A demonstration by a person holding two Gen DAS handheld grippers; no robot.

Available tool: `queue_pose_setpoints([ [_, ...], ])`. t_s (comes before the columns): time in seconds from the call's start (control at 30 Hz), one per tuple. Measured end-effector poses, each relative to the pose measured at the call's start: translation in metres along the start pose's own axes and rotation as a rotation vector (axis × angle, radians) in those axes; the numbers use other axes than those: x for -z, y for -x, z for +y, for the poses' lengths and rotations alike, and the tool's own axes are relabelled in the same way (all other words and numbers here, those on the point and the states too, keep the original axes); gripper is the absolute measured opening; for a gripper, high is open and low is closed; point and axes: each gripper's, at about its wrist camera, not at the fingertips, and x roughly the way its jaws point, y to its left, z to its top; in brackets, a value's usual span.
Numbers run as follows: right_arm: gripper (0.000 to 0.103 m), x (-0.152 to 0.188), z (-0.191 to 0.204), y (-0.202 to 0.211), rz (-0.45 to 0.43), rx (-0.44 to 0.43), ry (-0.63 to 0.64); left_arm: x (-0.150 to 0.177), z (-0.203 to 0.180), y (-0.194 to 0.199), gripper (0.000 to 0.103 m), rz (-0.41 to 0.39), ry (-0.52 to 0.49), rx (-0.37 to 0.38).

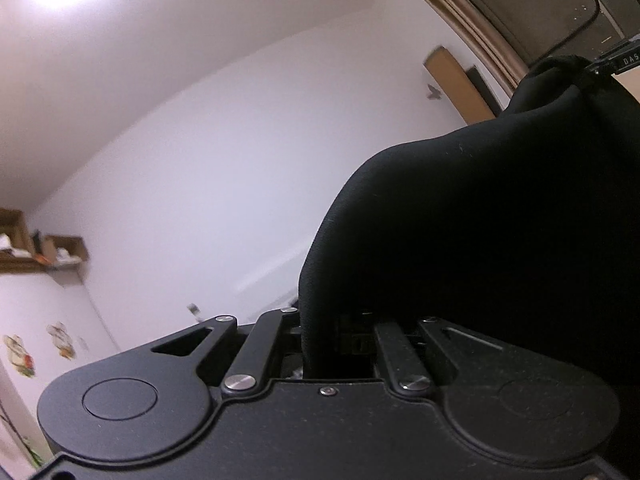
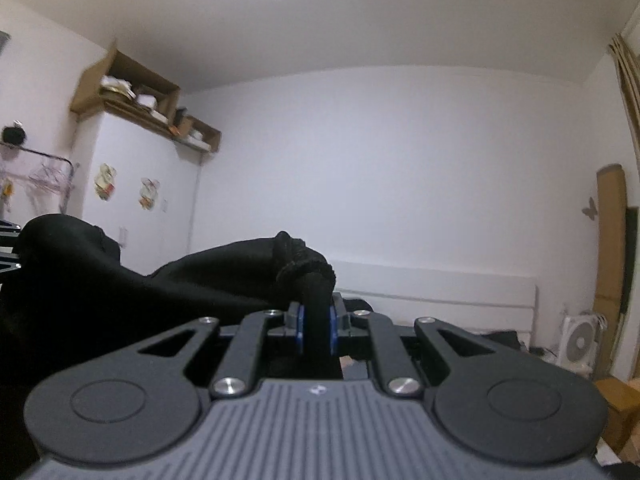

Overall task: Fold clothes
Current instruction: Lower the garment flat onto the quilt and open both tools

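A black garment [image 1: 480, 220] hangs in the air between both grippers, held up towards the wall and ceiling. My left gripper [image 1: 340, 340] is shut on one part of it; the cloth drapes over the fingers and hides them. My right gripper [image 2: 317, 328] is shut on a bunched edge of the same garment [image 2: 224, 276], pinched between its blue pads [image 2: 301, 330]. The cloth stretches leftwards from the right gripper to the other gripper [image 2: 8, 248] at the frame's left edge. In the left wrist view the other gripper [image 1: 612, 60] shows at the top right, at the cloth's far end.
A white wall fills both views. Cardboard boxes [image 2: 132, 96] sit on top of a white wardrobe [image 2: 136, 200]. A white headboard [image 2: 436, 292], a small fan [image 2: 580, 344] and cardboard boxes [image 2: 620, 412] are at lower right. Beige curtains [image 1: 460, 12] hang at the right.
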Motion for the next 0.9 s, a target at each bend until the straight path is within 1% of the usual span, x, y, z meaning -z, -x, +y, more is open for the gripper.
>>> queue_pose_setpoints([
  [0.13,0.011,0.035,-0.007,-0.050,0.087,0.061,0.016,0.025,-0.020,-0.078,0.006,0.086,0.020,0.068],
  [0.23,0.011,0.074,-0.012,-0.104,0.174,0.116,0.040,0.048,-0.039,-0.141,0.006,0.160,0.051,0.114],
  [0.33,0.011,0.125,-0.013,-0.154,0.247,0.164,0.051,0.079,-0.064,-0.201,0.006,0.242,0.107,0.152],
  [0.4,0.011,0.163,-0.013,-0.188,0.290,0.188,0.041,0.102,-0.091,-0.243,0.006,0.307,0.121,0.179],
  [0.47,0.011,0.202,-0.013,-0.218,0.339,0.204,0.023,0.129,-0.115,-0.273,0.006,0.365,0.108,0.197],
  [0.57,0.011,0.262,-0.003,-0.251,0.408,0.212,0.037,0.166,-0.144,-0.305,0.006,0.438,0.115,0.218],
  [0.6,0.012,0.278,0.002,-0.262,0.426,0.210,0.038,0.190,-0.140,-0.297,0.006,0.457,0.120,0.218],
  [0.67,0.013,0.302,0.007,-0.275,0.448,0.210,0.033,0.220,-0.140,-0.302,0.006,0.481,0.118,0.208],
  [0.7,0.015,0.312,0.008,-0.281,0.459,0.213,0.029,0.228,-0.144,-0.310,0.008,0.503,0.124,0.202],
  [0.77,0.023,0.327,0.005,-0.291,0.489,0.225,0.016,0.244,-0.139,-0.308,0.016,0.560,0.142,0.194],
  [0.8,0.035,0.328,0.005,-0.293,0.502,0.230,0.008,0.248,-0.134,-0.310,0.027,0.590,0.145,0.185],
  [0.83,0.048,0.326,0.004,-0.290,0.507,0.231,-0.002,0.249,-0.130,-0.303,0.040,0.590,0.137,0.175],
  [0.9,0.053,0.322,0.002,-0.284,0.512,0.231,-0.022,0.249,-0.121,-0.284,0.051,0.578,0.132,0.161],
])
